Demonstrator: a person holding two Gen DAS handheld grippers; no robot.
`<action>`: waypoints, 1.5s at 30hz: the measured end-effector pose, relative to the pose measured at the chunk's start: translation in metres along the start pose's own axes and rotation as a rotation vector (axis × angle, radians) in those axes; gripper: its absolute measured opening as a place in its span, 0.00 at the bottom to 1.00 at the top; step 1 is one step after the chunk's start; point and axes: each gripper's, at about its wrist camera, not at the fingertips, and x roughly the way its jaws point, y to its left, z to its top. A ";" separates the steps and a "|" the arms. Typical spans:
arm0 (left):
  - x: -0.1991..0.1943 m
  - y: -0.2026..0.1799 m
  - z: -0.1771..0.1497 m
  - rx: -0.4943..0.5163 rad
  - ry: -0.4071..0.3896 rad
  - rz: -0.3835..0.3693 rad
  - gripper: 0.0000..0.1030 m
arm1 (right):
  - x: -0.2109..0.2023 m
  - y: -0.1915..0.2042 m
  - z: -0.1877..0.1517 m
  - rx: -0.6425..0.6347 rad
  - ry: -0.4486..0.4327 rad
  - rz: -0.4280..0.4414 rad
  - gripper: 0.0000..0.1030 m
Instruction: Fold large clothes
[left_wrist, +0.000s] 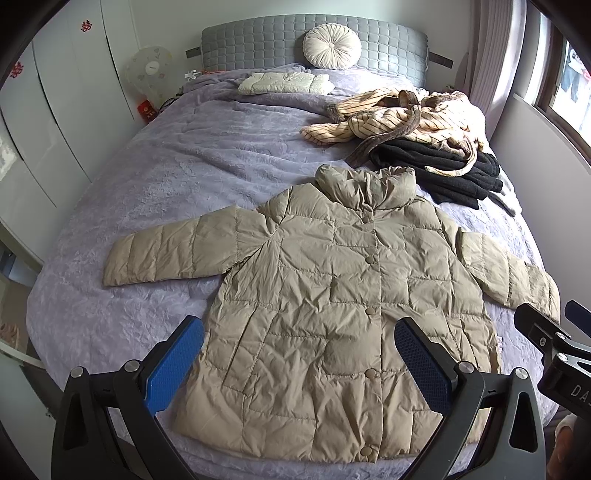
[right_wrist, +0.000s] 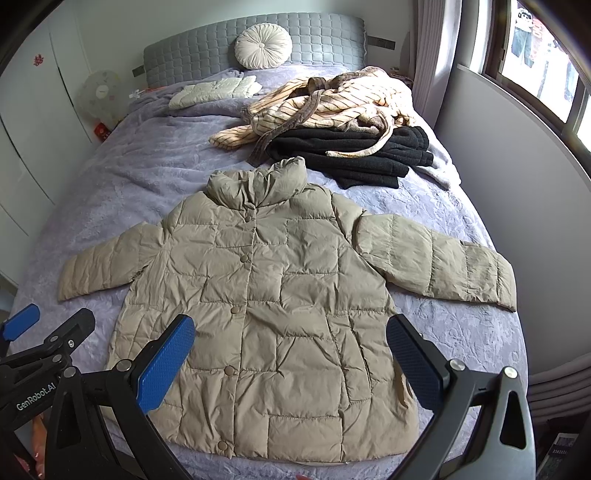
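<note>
One beige puffer jacket (left_wrist: 332, 295) spread flat on bed (left_wrist: 166, 177), two hand-held grippers — left (left_wrist: 299, 365), right (right_wrist: 290, 363) — jaws wide, empty

We see a quilted puffer jacket (left_wrist: 332, 295) of crinkled cloth with a faint sheen, on a plush, embossed lilac bedspread (left_wrist: 166, 184). By the bed's right edge lies a fleecy striped robe (left_wrist: 406, 118) over matt black knitwear (left_wrist: 443, 173). The headboard (left_wrist: 258, 48) is tufted cloth.

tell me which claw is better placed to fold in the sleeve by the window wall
Right, probably. The right claw hangs open over the jacket on the side nearer that sleeve; the left claw, also open, sits toward the other sleeve.
</note>
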 end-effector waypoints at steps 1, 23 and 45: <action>0.000 0.000 0.000 -0.001 0.001 0.000 1.00 | 0.001 0.002 0.001 -0.001 0.000 0.000 1.00; 0.000 0.001 0.000 0.001 0.001 0.000 1.00 | -0.001 0.000 0.000 0.000 0.000 0.001 1.00; 0.000 0.001 -0.001 0.002 0.001 0.000 1.00 | -0.001 -0.001 -0.001 0.001 0.002 0.001 1.00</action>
